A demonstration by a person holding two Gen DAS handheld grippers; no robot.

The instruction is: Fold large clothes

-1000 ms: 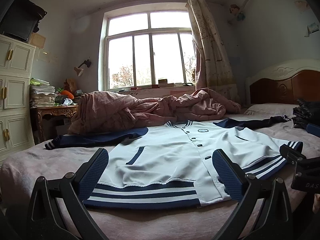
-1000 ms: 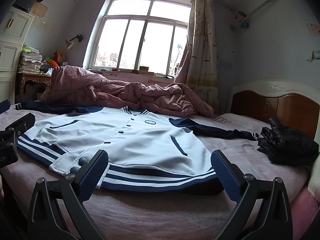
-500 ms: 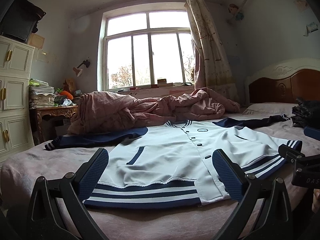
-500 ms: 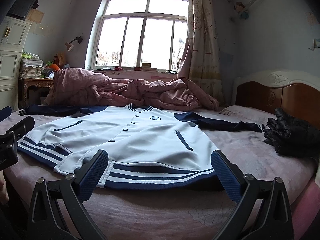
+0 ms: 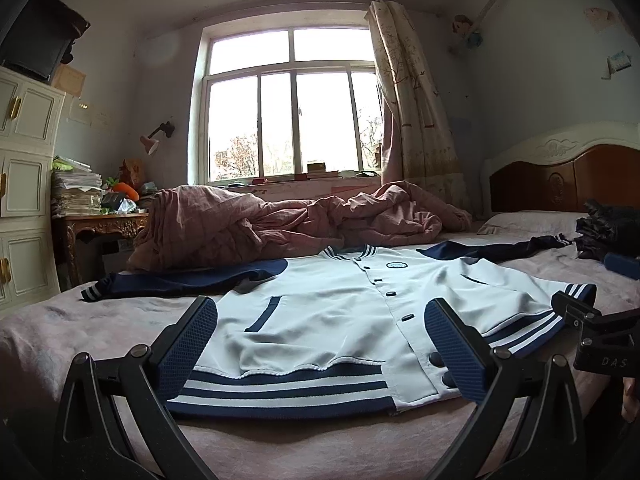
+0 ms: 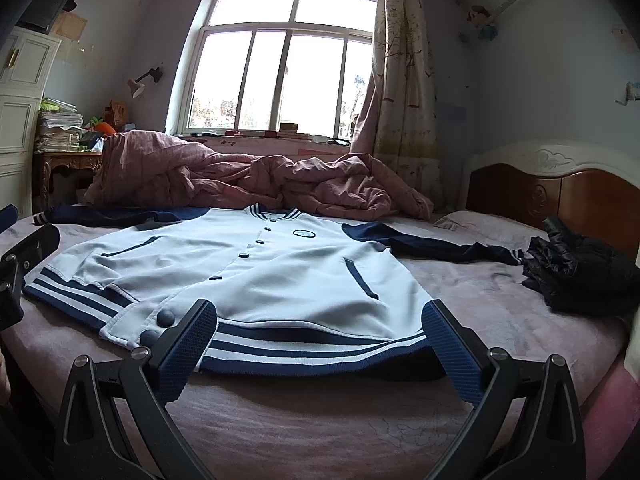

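A white baseball jacket [image 5: 340,312] with navy sleeves and a navy striped hem lies flat, front up, on the pink bed; it also shows in the right wrist view [image 6: 256,276]. Its sleeves spread out left [image 5: 180,280] and right [image 6: 432,244]. My left gripper [image 5: 320,344] is open and empty, just above the hem's left half. My right gripper [image 6: 318,344] is open and empty, just above the hem's right half. Each gripper shows at the edge of the other's view.
A crumpled pink quilt [image 5: 288,228] lies behind the jacket under the window. A black puffer garment [image 6: 580,276] sits on the bed at the right by the wooden headboard [image 6: 560,192]. A white cabinet [image 5: 24,184] and cluttered desk [image 5: 100,220] stand left.
Both grippers have shifted slightly; the right wrist view has risen and tilted down a little, so the jacket sits higher. Both stay open; the jacket has not moved.
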